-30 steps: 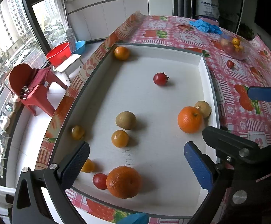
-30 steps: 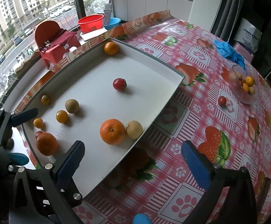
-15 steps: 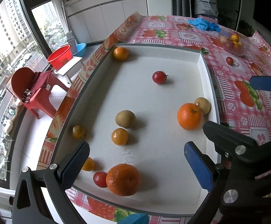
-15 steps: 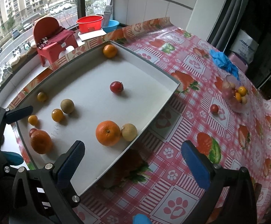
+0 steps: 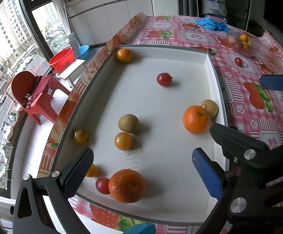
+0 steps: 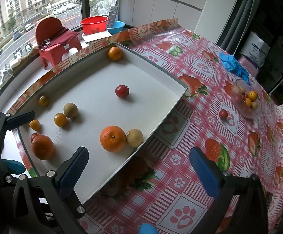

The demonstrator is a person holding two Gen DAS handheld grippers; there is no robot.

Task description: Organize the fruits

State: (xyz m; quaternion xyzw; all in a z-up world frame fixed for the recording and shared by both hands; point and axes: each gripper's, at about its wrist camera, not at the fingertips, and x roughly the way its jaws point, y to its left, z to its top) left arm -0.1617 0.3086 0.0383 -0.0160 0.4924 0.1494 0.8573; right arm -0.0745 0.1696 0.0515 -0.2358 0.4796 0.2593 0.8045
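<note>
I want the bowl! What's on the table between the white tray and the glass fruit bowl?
One small red tomato on the checked tablecloth, between white tray and glass bowl; right wrist view.

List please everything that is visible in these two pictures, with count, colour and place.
tray: 1, white, on the table by the window
oranges: 3, orange; one far corner, one right wall, one near edge
brown fruits: 2, tan; one mid-tray, one touching the right-wall orange
small yellow fruits: 3, yellow-orange, left half of tray
tomatoes in tray: 2, red; one mid-tray, one beside the near orange
tomato on cloth: 1, red, near the bowl
bowl: 1, clear, holding mixed fruits, far right
tablecloth: 1, pink check
gloves: blue, far table end
basins: 2, red and blue, by the window
chair: 1, red
left tongs: open, above the tray's near edge
right tongs: open, above the tray's right edge
</note>
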